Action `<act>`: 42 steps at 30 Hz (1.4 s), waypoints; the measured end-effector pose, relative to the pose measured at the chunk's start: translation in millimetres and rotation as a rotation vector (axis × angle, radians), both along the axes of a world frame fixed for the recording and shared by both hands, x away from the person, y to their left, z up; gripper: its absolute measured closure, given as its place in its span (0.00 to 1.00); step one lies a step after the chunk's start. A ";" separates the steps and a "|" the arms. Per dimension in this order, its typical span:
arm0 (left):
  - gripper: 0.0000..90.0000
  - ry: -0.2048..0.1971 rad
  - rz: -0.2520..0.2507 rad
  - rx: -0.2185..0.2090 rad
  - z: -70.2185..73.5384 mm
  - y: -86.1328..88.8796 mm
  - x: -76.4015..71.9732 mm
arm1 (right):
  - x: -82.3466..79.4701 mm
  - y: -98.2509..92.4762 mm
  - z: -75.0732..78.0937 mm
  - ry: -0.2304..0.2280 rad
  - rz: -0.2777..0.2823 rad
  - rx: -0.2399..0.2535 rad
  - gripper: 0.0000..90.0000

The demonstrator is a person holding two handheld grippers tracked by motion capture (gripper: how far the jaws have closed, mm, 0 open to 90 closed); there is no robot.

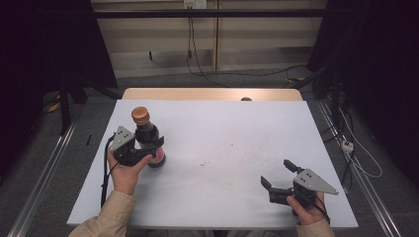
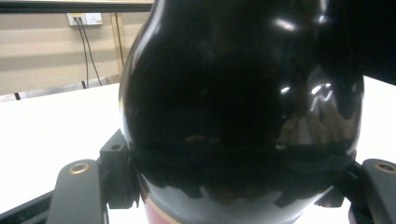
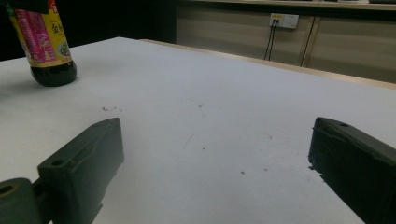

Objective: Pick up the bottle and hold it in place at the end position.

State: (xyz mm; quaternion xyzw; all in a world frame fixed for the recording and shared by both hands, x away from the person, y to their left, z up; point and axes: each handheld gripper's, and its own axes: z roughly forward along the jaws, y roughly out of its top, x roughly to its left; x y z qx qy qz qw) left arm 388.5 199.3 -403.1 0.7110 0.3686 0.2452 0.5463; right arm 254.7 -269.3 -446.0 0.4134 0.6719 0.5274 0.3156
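A white sheet covers the bench [image 1: 217, 148], faintly speckled with dark marks near its middle; a strip of bare wood shows along the far edge. Beyond it run a pale panelled wall, a wall socket [image 1: 194, 4] with cables hanging down, and grey floor with metal rails at both sides. The dark bottle [image 1: 146, 138], brown-capped, stands upright near the left edge. The left hand-held gripper [image 1: 150, 148] is clamped on its body. The right hand-held gripper [image 1: 278, 175] rests near the near right corner, jaws wide apart with nothing between them.
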 end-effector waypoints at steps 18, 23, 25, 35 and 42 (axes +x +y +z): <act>0.32 -0.010 0.007 -0.005 3.2 -6.9 3.0 | -0.1 0.4 0.7 -0.007 0.004 0.003 0.03; 0.32 -0.009 -0.007 -0.010 5.5 -13.8 5.0 | 0.0 0.3 1.0 -0.011 0.004 0.002 0.03; 0.31 -0.012 -0.017 -0.006 6.4 -17.0 6.3 | 0.0 0.3 1.0 -0.010 0.004 0.002 0.03; 0.31 -0.008 -0.046 -0.024 10.2 -29.8 13.1 | 0.3 -0.2 0.7 -0.010 0.002 0.002 0.03; 0.31 -0.011 -0.074 -0.027 14.6 -40.5 15.6 | 0.3 -0.6 0.6 -0.009 0.000 0.004 0.03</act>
